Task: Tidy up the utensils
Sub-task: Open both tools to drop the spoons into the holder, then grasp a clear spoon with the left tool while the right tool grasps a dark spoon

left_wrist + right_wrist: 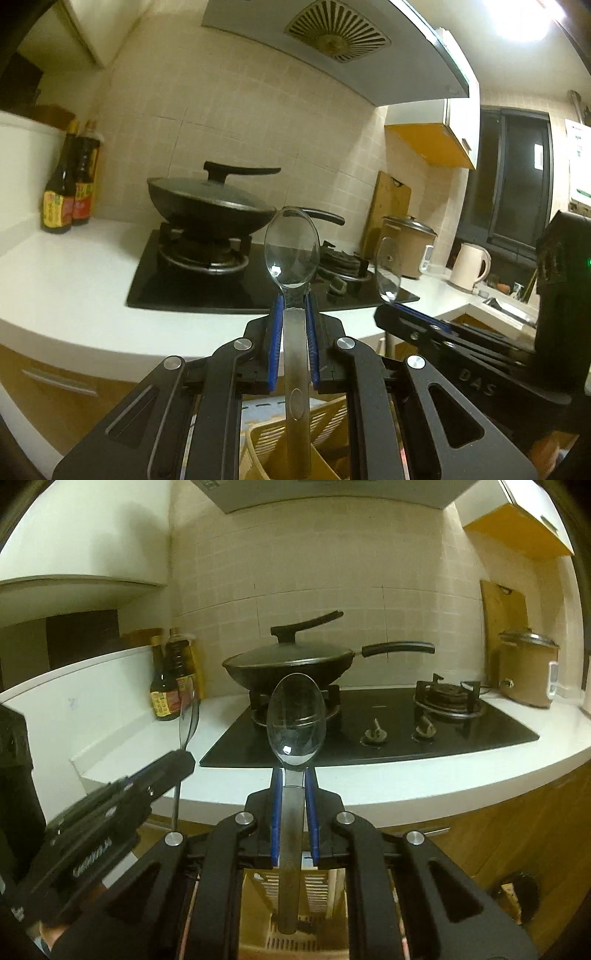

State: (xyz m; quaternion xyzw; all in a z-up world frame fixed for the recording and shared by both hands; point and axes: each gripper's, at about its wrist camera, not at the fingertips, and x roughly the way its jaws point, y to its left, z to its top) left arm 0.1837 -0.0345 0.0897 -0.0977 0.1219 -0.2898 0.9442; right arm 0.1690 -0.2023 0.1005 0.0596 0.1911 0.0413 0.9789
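My left gripper (293, 306) is shut on the neck of a clear plastic spoon (292, 251), bowl up, its handle running down between the jaws. My right gripper (293, 775) is shut on a second clear spoon (295, 720) the same way. In the left wrist view the right gripper (397, 306) appears at the right with its spoon (388, 273) edge-on. In the right wrist view the left gripper (181, 762) shows at the left with its spoon (188, 716) edge-on. A beige slotted utensil holder (325, 435) sits below the grippers, its dividers (295, 893) partly hidden.
A black wok with lid (210, 206) sits on the black gas hob (207, 288) in a white counter (74, 277). Sauce bottles (70, 177) stand at the left; a rice cooker (410, 240), cutting board (391, 199) and kettle (471, 266) at the right. A range hood (332, 44) hangs overhead.
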